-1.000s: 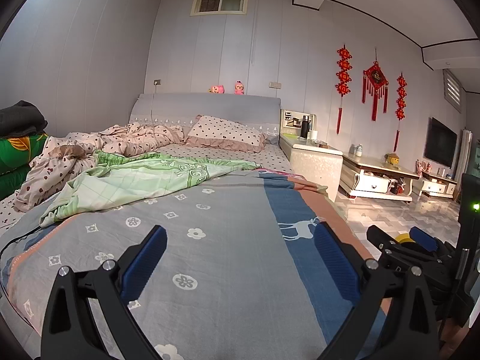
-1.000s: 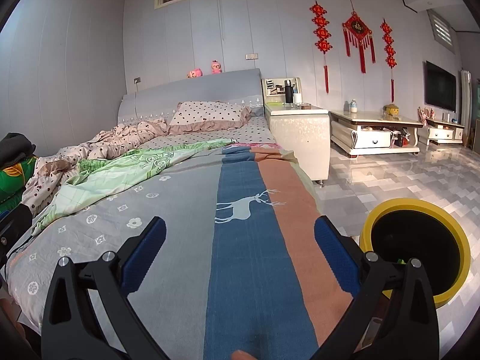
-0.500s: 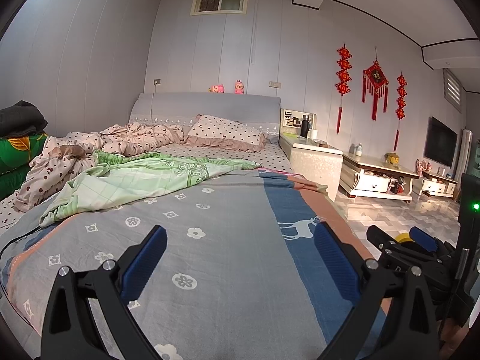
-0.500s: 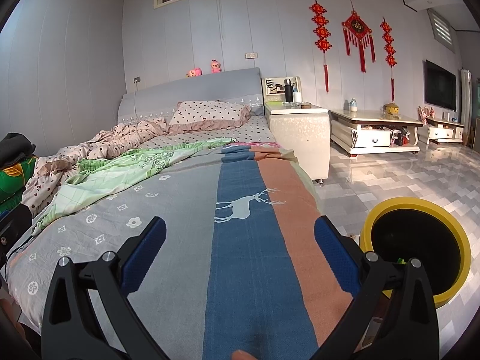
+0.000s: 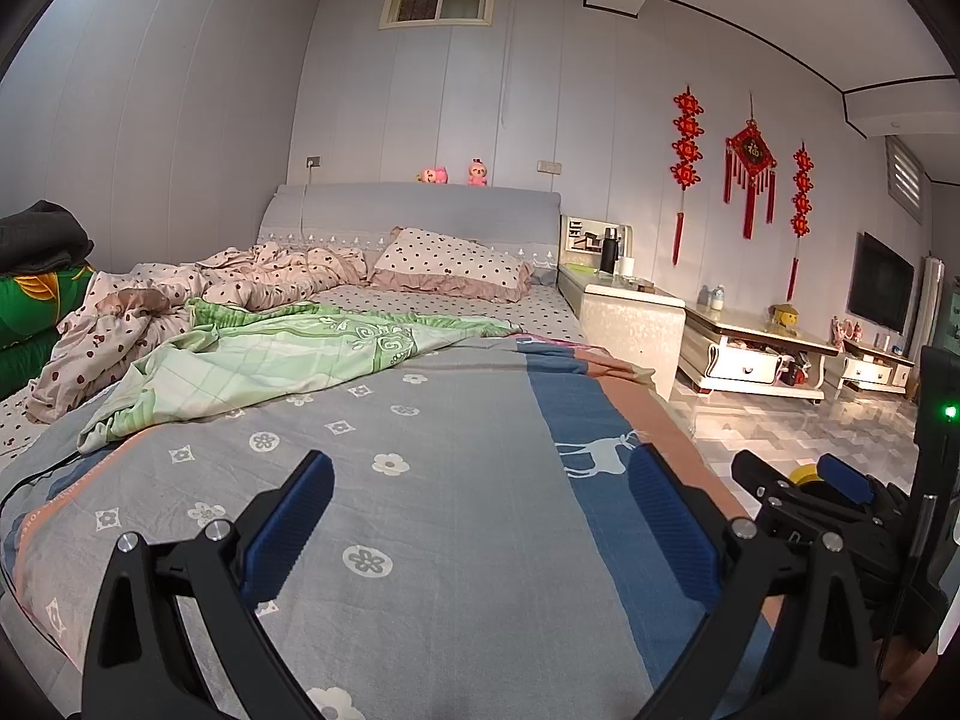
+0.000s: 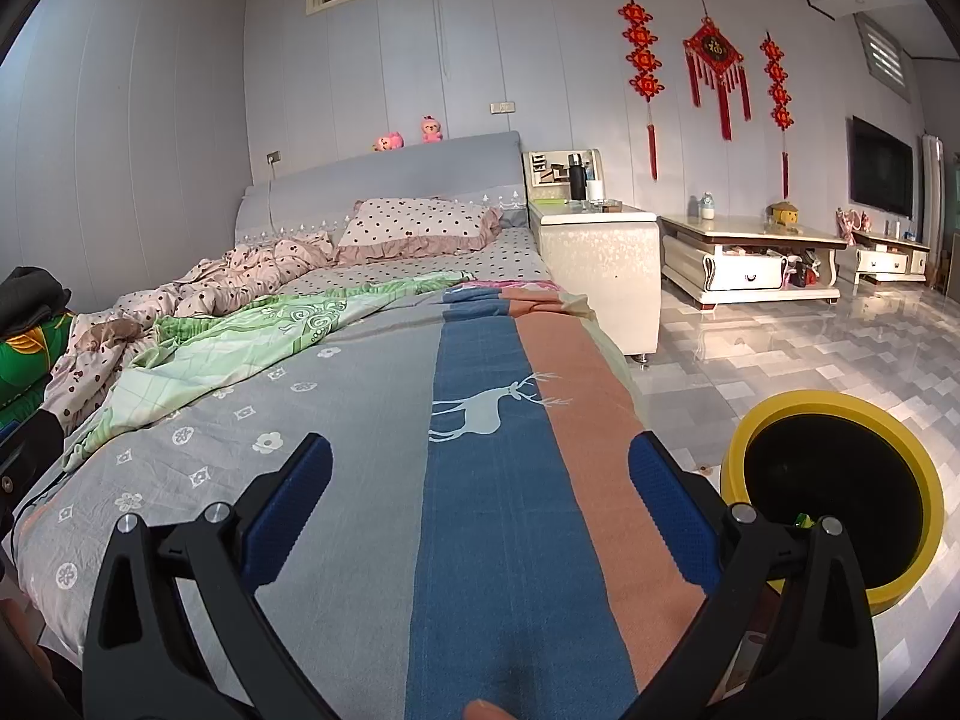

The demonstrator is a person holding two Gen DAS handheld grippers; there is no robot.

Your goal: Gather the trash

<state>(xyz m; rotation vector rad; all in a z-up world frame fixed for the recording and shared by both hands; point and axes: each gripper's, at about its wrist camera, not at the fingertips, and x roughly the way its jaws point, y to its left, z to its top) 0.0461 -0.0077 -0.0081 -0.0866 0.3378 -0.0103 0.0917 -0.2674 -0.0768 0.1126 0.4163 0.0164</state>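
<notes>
Honestly nothing's moved in the last second: both our tools, left (image 5: 480, 510) and right (image 6: 480, 504), hang wide open over the bed (image 5: 456, 480), bin (image 6: 834, 480) beside it, no trash spotted.

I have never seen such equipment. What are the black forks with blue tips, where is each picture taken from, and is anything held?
A person holds a two-finger gripper in each hand. Each picture comes from a fisheye camera on one gripper that looks along its fingers. The left gripper and the right gripper are both open and hold nothing. Below them lies a bed with a grey flowered cover, a crumpled green sheet and a dotted pillow. On the floor at the right stands a round yellow bin with a black inside.
</notes>
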